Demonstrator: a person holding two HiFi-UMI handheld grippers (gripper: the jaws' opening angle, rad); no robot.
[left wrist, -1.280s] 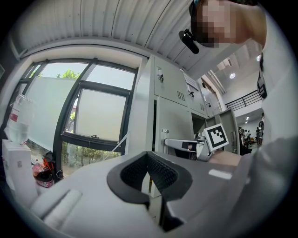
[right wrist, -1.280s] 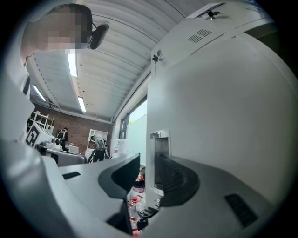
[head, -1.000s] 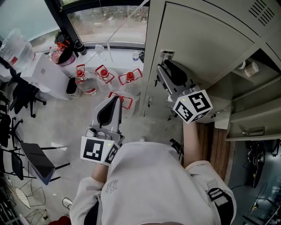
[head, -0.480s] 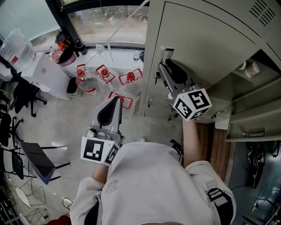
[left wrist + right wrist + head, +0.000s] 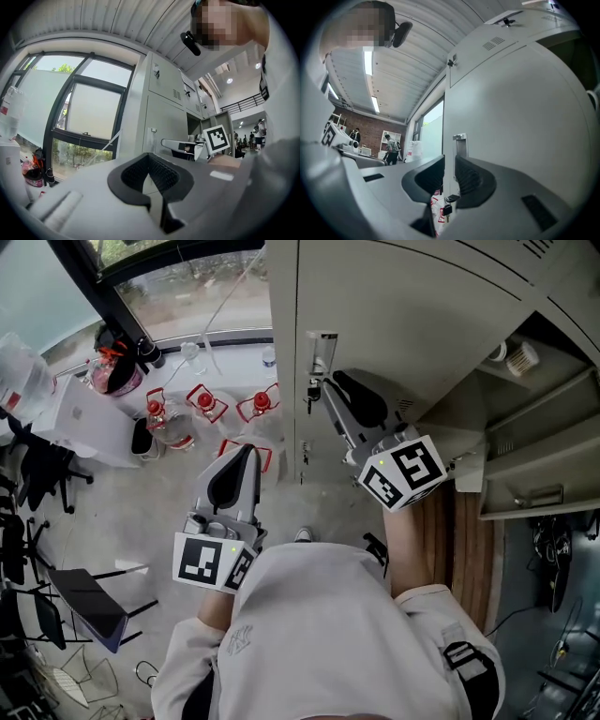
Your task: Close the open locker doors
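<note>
My right gripper (image 5: 326,392), jaws a slit apart and empty, against tall grey metal locker door (image 5: 412,315), centre frame; door's upright free edge just left of tips. Left gripper (image 5: 246,454), jaws together, lower left, farther off.

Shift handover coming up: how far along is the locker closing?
Done: nothing clearly finished. In hand: the right gripper lies along the open door near its latch, tongs slightly apart. The left gripper hangs idle, tongs shut. Left: swinging that door shut over the exposed compartment.
</note>
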